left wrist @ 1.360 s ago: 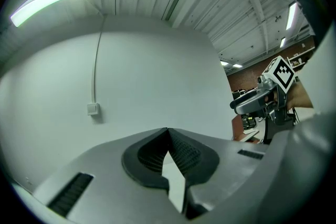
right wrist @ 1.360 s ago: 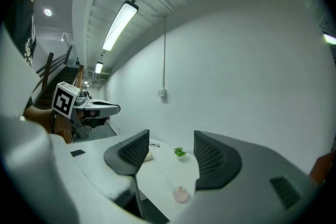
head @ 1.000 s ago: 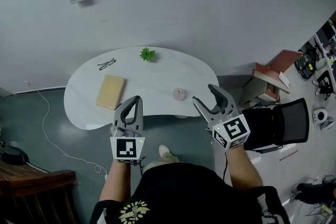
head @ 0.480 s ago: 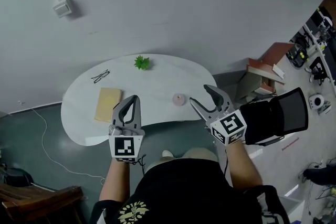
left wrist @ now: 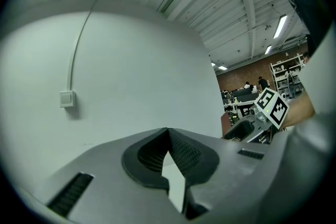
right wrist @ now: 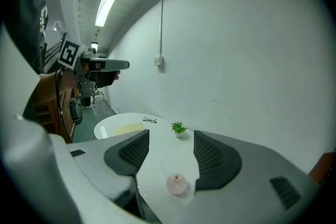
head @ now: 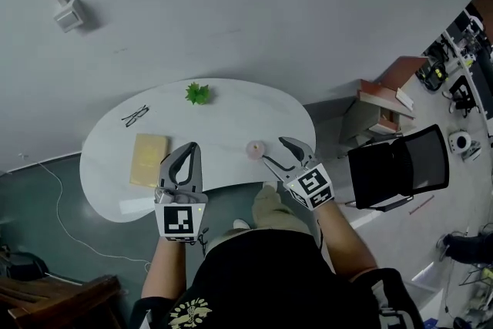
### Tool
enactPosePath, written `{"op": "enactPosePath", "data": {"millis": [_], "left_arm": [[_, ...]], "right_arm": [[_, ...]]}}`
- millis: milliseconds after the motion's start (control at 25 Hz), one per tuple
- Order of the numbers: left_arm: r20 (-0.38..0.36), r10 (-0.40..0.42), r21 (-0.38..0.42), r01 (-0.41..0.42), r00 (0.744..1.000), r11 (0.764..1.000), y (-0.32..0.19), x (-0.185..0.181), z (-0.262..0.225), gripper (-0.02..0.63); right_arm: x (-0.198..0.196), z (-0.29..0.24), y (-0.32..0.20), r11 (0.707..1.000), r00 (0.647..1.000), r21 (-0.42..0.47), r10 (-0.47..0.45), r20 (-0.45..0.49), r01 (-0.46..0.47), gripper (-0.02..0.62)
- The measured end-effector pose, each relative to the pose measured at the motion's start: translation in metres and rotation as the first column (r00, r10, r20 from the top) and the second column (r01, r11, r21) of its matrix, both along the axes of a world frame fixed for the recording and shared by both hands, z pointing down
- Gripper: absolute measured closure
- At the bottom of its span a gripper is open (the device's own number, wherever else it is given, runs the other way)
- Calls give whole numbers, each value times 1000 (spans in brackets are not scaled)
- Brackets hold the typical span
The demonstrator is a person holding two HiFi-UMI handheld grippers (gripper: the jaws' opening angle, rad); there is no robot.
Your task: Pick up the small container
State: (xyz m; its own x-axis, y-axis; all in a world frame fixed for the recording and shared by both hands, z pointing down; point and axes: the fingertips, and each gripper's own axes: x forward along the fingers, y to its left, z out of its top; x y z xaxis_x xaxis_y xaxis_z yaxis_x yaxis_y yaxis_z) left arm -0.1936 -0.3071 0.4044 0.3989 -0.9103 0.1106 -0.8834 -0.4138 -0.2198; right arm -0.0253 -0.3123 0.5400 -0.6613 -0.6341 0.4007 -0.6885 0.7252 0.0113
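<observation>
The small container [head: 255, 149] is a pale pink round pot standing near the front right edge of the white table [head: 223, 123]. My right gripper [head: 275, 151] is open just to the right of it, at the table's edge. In the right gripper view the container [right wrist: 177, 184] stands on the table between and a little ahead of the open right gripper [right wrist: 169, 150], apart from both pads. My left gripper [head: 185, 154] hovers over the table's front edge with nothing in it. The left gripper [left wrist: 168, 134] has its pads touching at the tips.
On the table lie a yellow notebook [head: 149, 159], a pair of glasses [head: 135, 116] and a small green plant [head: 196, 93]. A black chair [head: 400, 169] and a stack of books [head: 383, 100] stand to the right. The grey wall is close behind the table.
My right gripper has moved left and forward, from beside the chair to right next to the pink container. The left gripper has kept its place at the table's front edge.
</observation>
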Motion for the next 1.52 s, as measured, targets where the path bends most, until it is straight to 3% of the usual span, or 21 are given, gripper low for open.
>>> {"op": "enactPosePath", "data": {"millis": [280, 640, 960, 1240, 1520], "left_arm": [[11, -18, -17, 18, 1000, 1000, -26, 6, 12, 601], [9, -11, -31, 11, 1000, 999, -57, 22, 24, 601], [36, -44, -99, 48, 998, 994, -75, 20, 52, 601], [38, -92, -160, 97, 995, 982, -79, 10, 77, 601], [43, -100, -165, 106, 994, 981, -77, 13, 80, 601]], "right_arm": [[-15, 93, -17, 990, 995, -101, -98, -20, 95, 339], [-22, 177, -36, 969, 982, -212, -151, -112, 125, 339], [-30, 219, -56, 953, 966, -245, -215, -144, 176, 351], [-33, 233, -62, 962, 962, -213, -212, -175, 173, 445], [-31, 234, -63, 969, 959, -186, -199, -201, 162, 451]]}}
